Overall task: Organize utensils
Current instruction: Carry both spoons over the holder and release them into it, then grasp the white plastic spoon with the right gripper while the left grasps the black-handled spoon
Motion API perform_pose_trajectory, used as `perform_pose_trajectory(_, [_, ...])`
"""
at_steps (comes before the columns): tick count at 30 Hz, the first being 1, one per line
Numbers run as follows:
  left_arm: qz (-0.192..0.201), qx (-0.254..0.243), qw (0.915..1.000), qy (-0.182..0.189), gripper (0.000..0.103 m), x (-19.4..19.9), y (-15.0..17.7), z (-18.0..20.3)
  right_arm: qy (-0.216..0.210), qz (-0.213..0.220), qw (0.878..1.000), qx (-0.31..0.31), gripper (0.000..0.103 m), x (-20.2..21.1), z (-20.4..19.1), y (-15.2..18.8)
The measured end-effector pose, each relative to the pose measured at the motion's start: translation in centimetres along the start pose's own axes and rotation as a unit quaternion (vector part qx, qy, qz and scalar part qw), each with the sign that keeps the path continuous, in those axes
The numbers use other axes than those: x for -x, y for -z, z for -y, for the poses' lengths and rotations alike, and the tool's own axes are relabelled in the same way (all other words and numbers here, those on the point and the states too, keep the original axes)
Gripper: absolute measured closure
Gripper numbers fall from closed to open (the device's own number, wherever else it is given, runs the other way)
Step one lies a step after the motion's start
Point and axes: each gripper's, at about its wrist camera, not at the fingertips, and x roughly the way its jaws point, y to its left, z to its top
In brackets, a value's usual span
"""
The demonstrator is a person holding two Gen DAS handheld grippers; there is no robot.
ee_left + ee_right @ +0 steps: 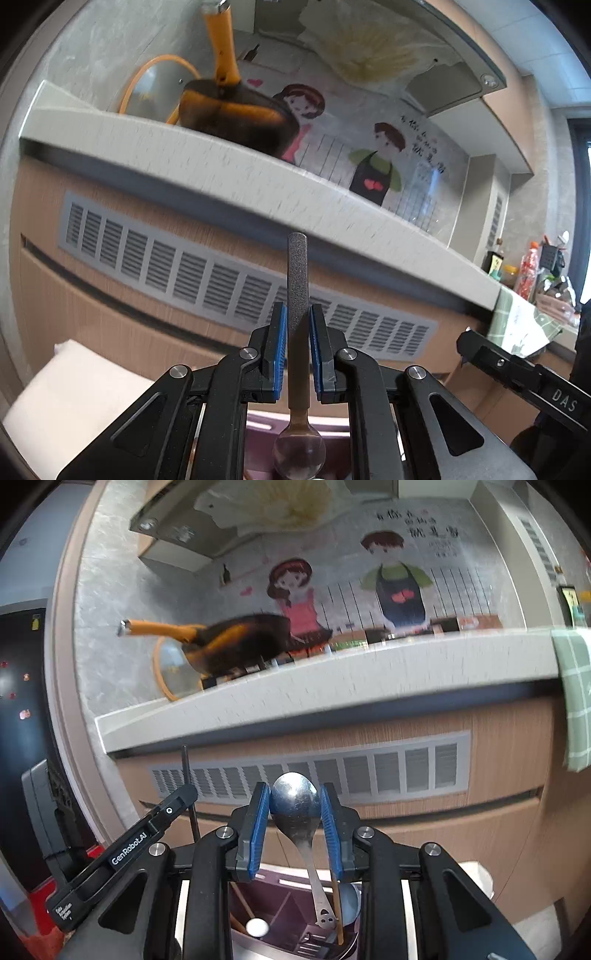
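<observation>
My left gripper (297, 321) is shut on a spoon (297, 280) with a grey textured handle; the handle points up and its bowl (299, 452) hangs down over a purple utensil holder (258, 424). My right gripper (295, 805) is shut on the bowl of a steel spoon (295, 801), whose handle hangs down into the purple utensil holder (280, 912). The holder has compartments with chopsticks (337, 908) and other utensils. The left gripper also shows in the right wrist view (147, 834), and the right gripper's finger shows in the left wrist view (517, 369).
A white countertop edge (258, 173) runs above a wooden cabinet front with a grey vent grille (236, 280). An orange-handled pan (236, 642) and a glass lid (173, 668) sit on the counter. A green checked cloth (576, 694) hangs at the right. Bottles (528, 269) stand far right.
</observation>
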Motion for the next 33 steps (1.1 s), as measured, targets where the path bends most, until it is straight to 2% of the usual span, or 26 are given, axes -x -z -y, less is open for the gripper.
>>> perform_pose_trajectory(6, [-0.019, 0.003, 0.9998, 0.007, 0.09, -1.0, 1.6, -0.3, 0.008, -0.021, 1.0, -0.011, 0.077, -2.4, 0.9, 2.1])
perform_pose_trajectory(10, [-0.068, 0.019, 0.9969, 0.035, 0.087, -1.6, 2.9, -0.9, -0.001, -0.034, 0.999, -0.026, 0.075, -3.0, 1.4, 3.3])
perform_pose_trajectory(13, [-0.102, 0.042, 0.9935, 0.027, 0.082, -0.8, 3.1, -1.9, -0.011, -0.067, 0.996, -0.05, 0.072, -2.2, 2.3, 4.2])
perform_pose_trajectory(15, [-0.117, 0.059, 0.9911, 0.022, 0.08, 0.8, 2.9, -2.8, -0.004, -0.072, 0.997, -0.04, 0.071, -0.9, 2.2, 4.8])
perform_pose_trajectory(19, [-0.153, 0.032, 0.9876, -0.02, 0.079, 5.3, 3.1, -4.3, 0.01, -0.094, 0.995, 0.018, 0.071, 2.9, 1.3, 6.4])
perform_pose_trajectory(23, [-0.205, 0.001, 0.9761, -0.071, 0.079, 9.5, 5.4, -6.2, 0.014, -0.155, 0.987, 0.05, 0.071, 6.3, 1.3, 9.9])
perform_pose_trajectory(28, [-0.27, 0.01, 0.9566, -0.109, 0.079, 14.8, 9.5, -8.9, 0.027, -0.235, 0.97, 0.062, 0.072, 9.2, 1.5, 15.3])
perform_pose_trajectory(33, [-0.317, 0.009, 0.9411, -0.119, 0.079, 18.6, 12.3, -10.0, 0.032, -0.289, 0.953, 0.09, 0.071, 10.6, 0.6, 19.3])
